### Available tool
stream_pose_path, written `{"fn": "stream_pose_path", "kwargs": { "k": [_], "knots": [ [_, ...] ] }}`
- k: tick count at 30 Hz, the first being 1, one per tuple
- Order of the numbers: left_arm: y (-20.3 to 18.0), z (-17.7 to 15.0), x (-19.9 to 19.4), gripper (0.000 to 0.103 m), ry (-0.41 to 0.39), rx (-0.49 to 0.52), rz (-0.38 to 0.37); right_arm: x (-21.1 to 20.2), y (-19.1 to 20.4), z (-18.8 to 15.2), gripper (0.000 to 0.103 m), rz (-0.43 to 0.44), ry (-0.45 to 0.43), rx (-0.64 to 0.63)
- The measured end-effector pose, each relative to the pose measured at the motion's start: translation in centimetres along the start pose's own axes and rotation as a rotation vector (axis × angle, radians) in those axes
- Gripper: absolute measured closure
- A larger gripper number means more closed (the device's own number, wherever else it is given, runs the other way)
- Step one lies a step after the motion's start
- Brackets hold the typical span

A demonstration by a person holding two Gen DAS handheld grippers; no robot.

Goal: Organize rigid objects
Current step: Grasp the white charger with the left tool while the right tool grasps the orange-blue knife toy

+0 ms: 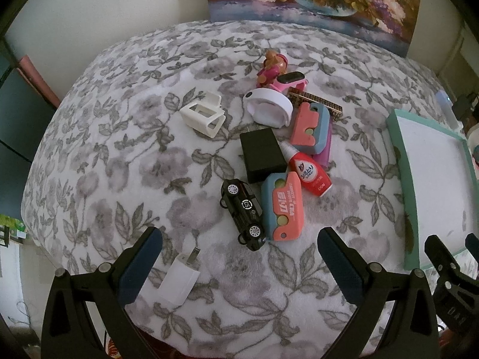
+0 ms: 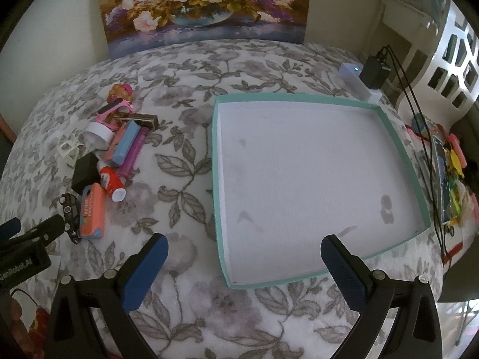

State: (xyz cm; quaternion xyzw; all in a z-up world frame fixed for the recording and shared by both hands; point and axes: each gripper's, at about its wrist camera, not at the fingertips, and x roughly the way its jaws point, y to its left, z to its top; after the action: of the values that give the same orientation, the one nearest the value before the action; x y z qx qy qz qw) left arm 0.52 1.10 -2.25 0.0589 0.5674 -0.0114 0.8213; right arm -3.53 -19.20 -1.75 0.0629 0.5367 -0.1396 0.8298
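Teal tray (image 2: pixel 219 179) beside toy pile (image 2: pixel 101 161)

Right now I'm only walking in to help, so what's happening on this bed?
A person holds two grippers, both open and holding nothing. The left gripper hovers near the toy car and the pile of small objects. The right gripper faces the teal tray, which has nothing in it. Sorting hasn't visibly begun.

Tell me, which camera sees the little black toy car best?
The left wrist view: the black toy car lies whole, near the middle, wheels and roof logo clear. The right wrist view catches it small at the left edge, partly hidden behind the other gripper.
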Motion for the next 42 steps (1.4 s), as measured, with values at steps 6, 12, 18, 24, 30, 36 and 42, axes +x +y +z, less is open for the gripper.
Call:
{"fn": "stream_pose_path", "kwargs": {
  "k": [6,12,18,24,30,36,42],
  "knots": [
    [1.3,0.5,-0.6,0.000,0.002,-0.028,-0.037,-0.6,0.8,0.4,0.000,0.033,-0.030,-0.028],
    [4.5,1.0,-1.1,0.000,-0.014,-0.030,0.005,-1.6,3.1,1.7,0.000,0.134,-0.065,-0.038],
    [6.7,-0.9,1.0,0.000,0.060,-0.012,-0.014,-0.6,6.7,2.2,0.000,0.167,-0.029,-0.097],
    [8.0,-2.9,3.5,0.000,0.136,-0.041,-0.060,1.2,8.6,1.9,0.000,0.206,0.050,-0.114],
    [8.4,-3.5,4.0,0.013,0.150,-0.049,-0.107,3.0,10.3,1.7,0.000,0.281,0.113,-0.114],
    [8.0,-4.6,5.2,0.040,0.183,-0.045,-0.168,4.2,11.8,2.1,0.004,0.355,0.114,-0.089],
    [7.3,-5.0,5.7,0.063,0.195,-0.035,-0.192,5.3,13.5,2.1,0.023,0.369,0.148,-0.107]
  ]
}}
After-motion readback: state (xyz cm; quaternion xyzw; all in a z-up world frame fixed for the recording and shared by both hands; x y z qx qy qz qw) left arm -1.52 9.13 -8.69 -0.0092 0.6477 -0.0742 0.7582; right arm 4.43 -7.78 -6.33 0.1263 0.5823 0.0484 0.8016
